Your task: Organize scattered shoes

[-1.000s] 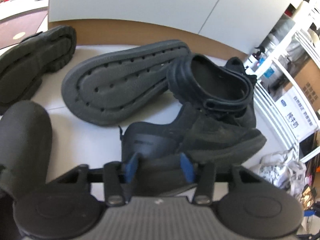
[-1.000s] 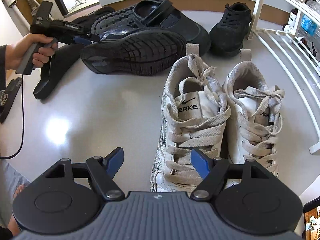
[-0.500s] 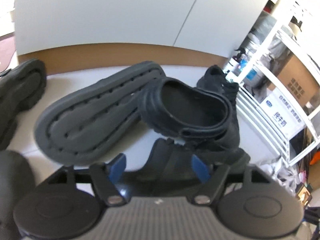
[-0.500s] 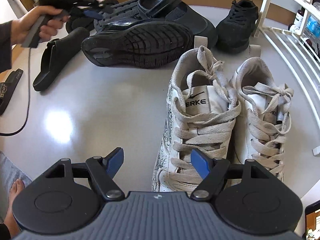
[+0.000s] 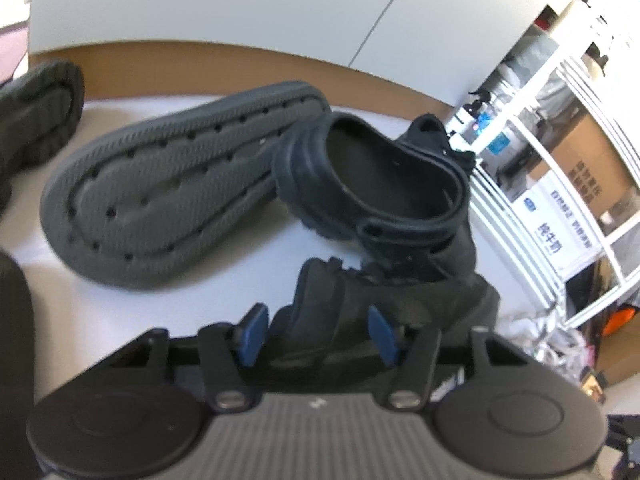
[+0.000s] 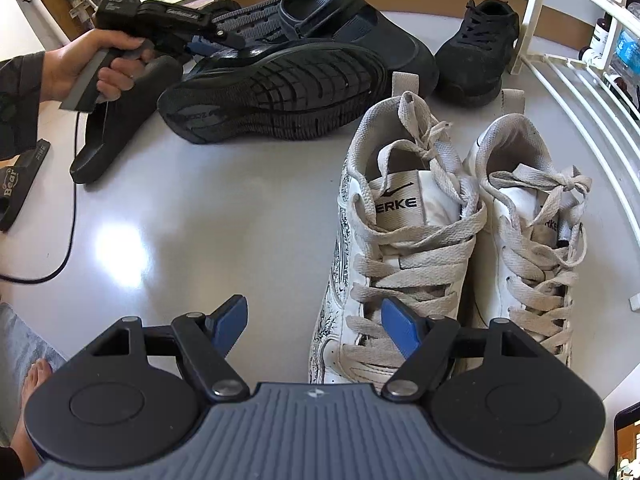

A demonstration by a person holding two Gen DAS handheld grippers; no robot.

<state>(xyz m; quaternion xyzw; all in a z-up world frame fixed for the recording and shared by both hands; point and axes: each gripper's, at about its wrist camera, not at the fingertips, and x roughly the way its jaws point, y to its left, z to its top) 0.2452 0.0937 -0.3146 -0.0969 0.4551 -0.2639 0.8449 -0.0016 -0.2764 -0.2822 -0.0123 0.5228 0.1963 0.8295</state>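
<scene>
Both views are fisheye pictures, strongly curved, with dark rounded corners where the lens circle ends. The room is bright with daylight. In the right wrist view the picture is sharp: a soft white glare patch sits on the glossy pale floor [image 6: 120,248] at near left, and the white sneakers [image 6: 460,240] cast only faint shadows. The left wrist view is softer, blurred throughout, worst at the right edge, where the white rack [image 5: 560,152] smears and the wall washes out. There the black shoe [image 5: 360,312] loses detail in shadow.
</scene>
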